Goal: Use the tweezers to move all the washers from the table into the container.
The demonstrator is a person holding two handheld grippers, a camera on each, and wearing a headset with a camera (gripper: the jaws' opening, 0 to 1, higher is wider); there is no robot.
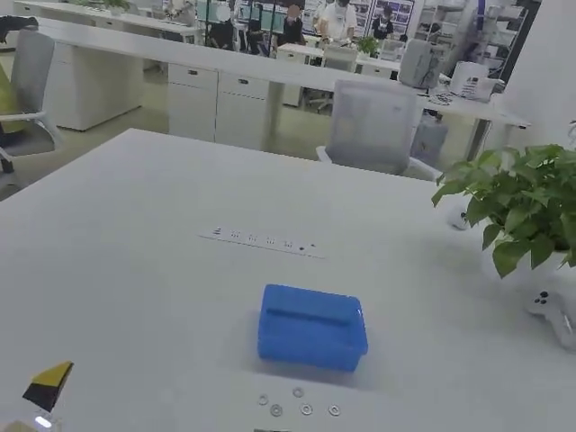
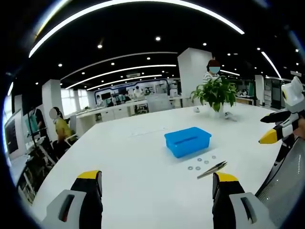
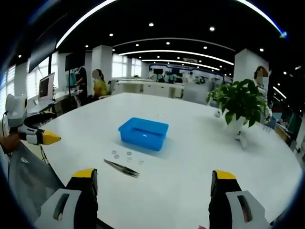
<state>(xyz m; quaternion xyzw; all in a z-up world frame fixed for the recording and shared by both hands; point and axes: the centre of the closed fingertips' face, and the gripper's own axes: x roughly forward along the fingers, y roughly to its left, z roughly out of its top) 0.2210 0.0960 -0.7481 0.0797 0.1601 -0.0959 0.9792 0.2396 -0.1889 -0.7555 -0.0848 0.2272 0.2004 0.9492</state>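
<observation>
Yellow-tipped left tongs (image 2: 157,195) stand wide apart and grip nothing above the near edge of the white counter (image 2: 124,162). The right tongs (image 3: 153,191) are spread just as wide and hold nothing either.

Metal tweezers (image 2: 212,169) lie flat on the counter ahead of both tools, touched by neither. In the left gripper view they sit just past the jaw on that view's right. In the right gripper view the tweezers (image 3: 121,168) lie just past the jaw on that view's left. Each gripper view catches the other tongs off to the side, at the counter's edge and apart from the tweezers.

Just beyond the tweezers, 5 small washers (image 1: 298,403) are scattered loosely on the bare counter, none of them inside anything. The washers (image 2: 200,163) lie between the tweezers and the blue container (image 2: 187,140), close to its near wall. The right gripper view shows the washers (image 3: 127,155) in that same gap, short of the container (image 3: 143,132).

From the head view, the rectangular container (image 1: 312,327) sits near the middle of the counter. A socket strip (image 1: 263,241) is set into the surface behind it. Farther right, a leafy potted plant (image 1: 517,202) stands on the counter, well apart from the washers. A grey chair (image 1: 372,126) waits at the far side.
</observation>
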